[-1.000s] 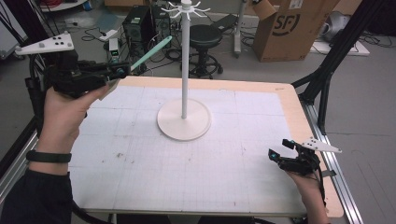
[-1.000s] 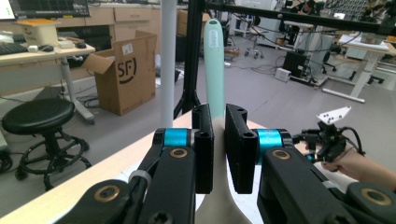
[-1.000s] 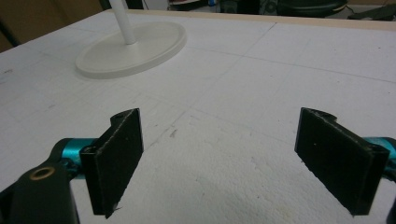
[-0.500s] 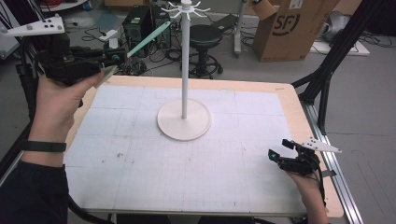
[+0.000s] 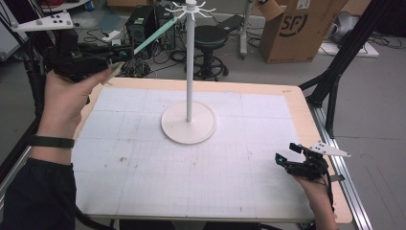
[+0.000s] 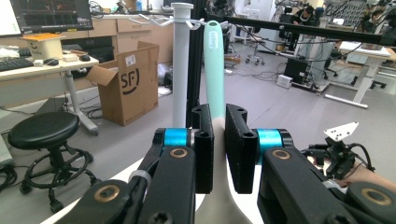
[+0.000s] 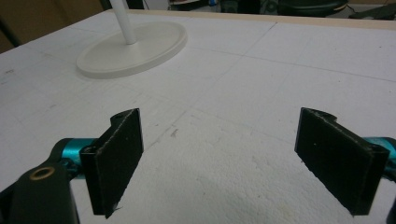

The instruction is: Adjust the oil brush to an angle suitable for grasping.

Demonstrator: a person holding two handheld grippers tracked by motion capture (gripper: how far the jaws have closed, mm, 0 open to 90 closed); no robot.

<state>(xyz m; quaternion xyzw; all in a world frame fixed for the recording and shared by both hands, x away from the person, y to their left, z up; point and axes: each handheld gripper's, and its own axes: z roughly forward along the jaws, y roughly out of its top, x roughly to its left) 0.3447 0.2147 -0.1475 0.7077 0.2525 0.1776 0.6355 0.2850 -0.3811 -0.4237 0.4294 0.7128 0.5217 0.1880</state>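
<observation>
My left gripper [image 5: 116, 53] [image 6: 218, 119] is raised above the table's back left corner. It is shut on a kitchen utensil with a mint-green handle [image 5: 154, 37] [image 6: 214, 70] and a pale head [image 5: 112, 74]. The handle points up and to the right, and its tip lies close to the hooks [image 5: 190, 7] [image 6: 159, 19] atop a white stand. The stand's pole [image 5: 190, 62] [image 6: 180, 70] rises from a round base [image 5: 188, 125] [image 7: 133, 49] at mid-table. At the front right edge my right gripper [image 5: 283, 161] [image 7: 219, 154] rests low over the mat, open with nothing between its jaws.
A white gridded mat [image 5: 201, 167] covers the wooden table [image 5: 299, 110]. Behind the table stand a black stool [image 5: 210, 40] [image 6: 44, 133] and a cardboard box [image 5: 294, 28] [image 6: 128, 84]. A black frame leg [image 5: 335, 72] rises at the right.
My left gripper has risen with the utensil, bringing the handle's tip up close to the stand's hooks. The right gripper has stayed put.
</observation>
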